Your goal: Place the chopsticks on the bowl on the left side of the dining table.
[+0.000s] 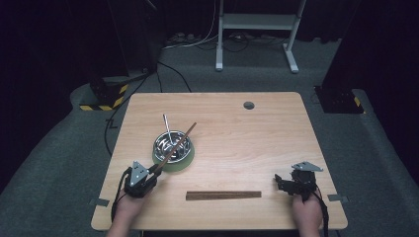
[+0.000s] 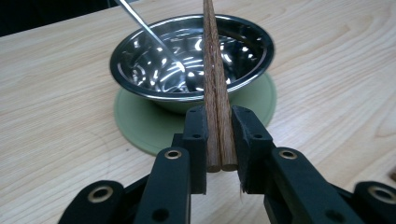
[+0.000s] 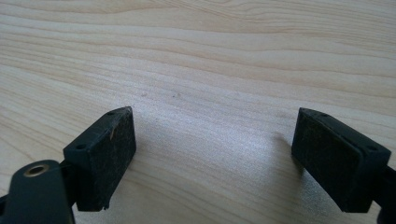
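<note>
My left gripper is shut on the near ends of a pair of brown wooden chopsticks. They slant up and away across a shiny steel bowl, which stands on a round green mat. A thin metal utensil leans in the bowl, its handle pointing away. My right gripper rests open at the table's near right, with bare wood between its pads.
A long dark wooden piece lies flat near the front edge between my hands. The light wooden table has a round grey grommet at the back. Cables and a white frame sit on the floor beyond.
</note>
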